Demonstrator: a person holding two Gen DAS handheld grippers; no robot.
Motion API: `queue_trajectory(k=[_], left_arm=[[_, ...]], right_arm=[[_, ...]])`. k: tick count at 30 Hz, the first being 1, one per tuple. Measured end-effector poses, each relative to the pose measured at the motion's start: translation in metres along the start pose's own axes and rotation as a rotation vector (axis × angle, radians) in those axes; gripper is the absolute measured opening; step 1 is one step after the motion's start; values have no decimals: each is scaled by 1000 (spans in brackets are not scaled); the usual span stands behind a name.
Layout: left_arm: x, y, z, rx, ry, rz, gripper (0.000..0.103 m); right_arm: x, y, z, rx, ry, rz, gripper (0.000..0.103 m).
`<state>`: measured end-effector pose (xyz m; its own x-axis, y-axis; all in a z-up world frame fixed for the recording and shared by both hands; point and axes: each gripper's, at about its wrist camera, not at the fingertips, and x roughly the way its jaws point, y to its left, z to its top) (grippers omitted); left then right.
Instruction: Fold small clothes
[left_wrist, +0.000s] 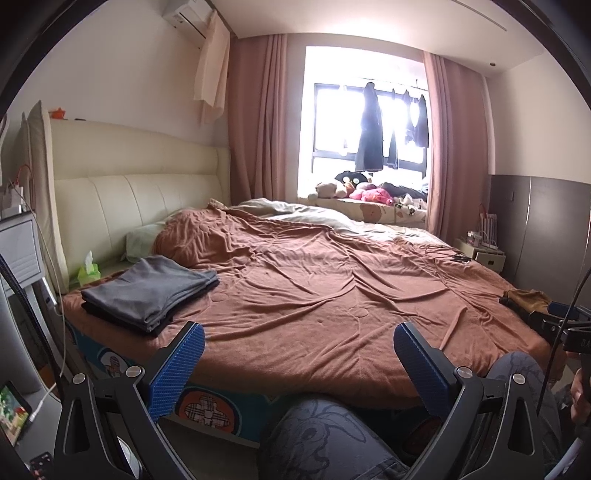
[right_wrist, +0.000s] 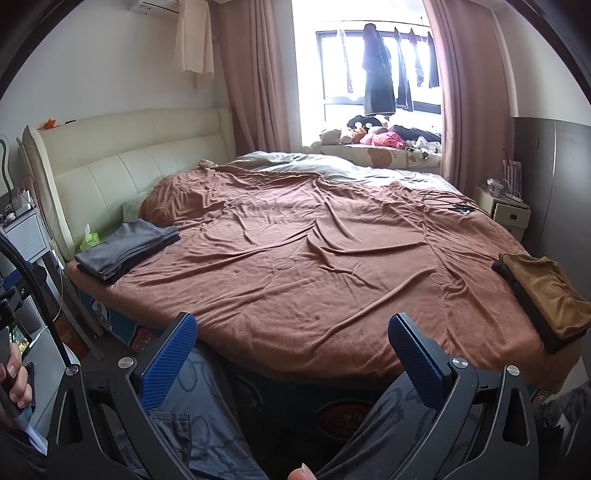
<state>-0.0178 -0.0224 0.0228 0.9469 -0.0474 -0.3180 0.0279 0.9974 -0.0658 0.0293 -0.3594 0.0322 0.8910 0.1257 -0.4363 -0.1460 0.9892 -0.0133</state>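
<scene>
A stack of folded grey clothes (left_wrist: 149, 291) (right_wrist: 125, 248) lies at the bed's near left corner. A tan garment over a dark one (right_wrist: 546, 295) (left_wrist: 526, 298) rests at the near right edge of the bed. My left gripper (left_wrist: 299, 338) is open over the bed's near edge, with nothing between its blue pads. My right gripper (right_wrist: 291, 328) is open too, held empty above the near edge, and part of it shows at the right of the left wrist view.
A brown blanket (left_wrist: 325, 288) (right_wrist: 314, 258) covers the bed. The person's knees (left_wrist: 325, 435) are below the grippers. A tissue box (left_wrist: 88, 272) sits by the cream headboard. Nightstands stand at both sides, soft toys on the windowsill (right_wrist: 373, 138), and cables (right_wrist: 458, 206) lie far right.
</scene>
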Motion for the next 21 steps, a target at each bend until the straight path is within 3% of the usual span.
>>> queue_trajectory(k=[21], left_arm=[[-9, 0, -1, 11, -8, -16, 103]], right_arm=[[-1, 1, 2, -10, 7, -5, 103]])
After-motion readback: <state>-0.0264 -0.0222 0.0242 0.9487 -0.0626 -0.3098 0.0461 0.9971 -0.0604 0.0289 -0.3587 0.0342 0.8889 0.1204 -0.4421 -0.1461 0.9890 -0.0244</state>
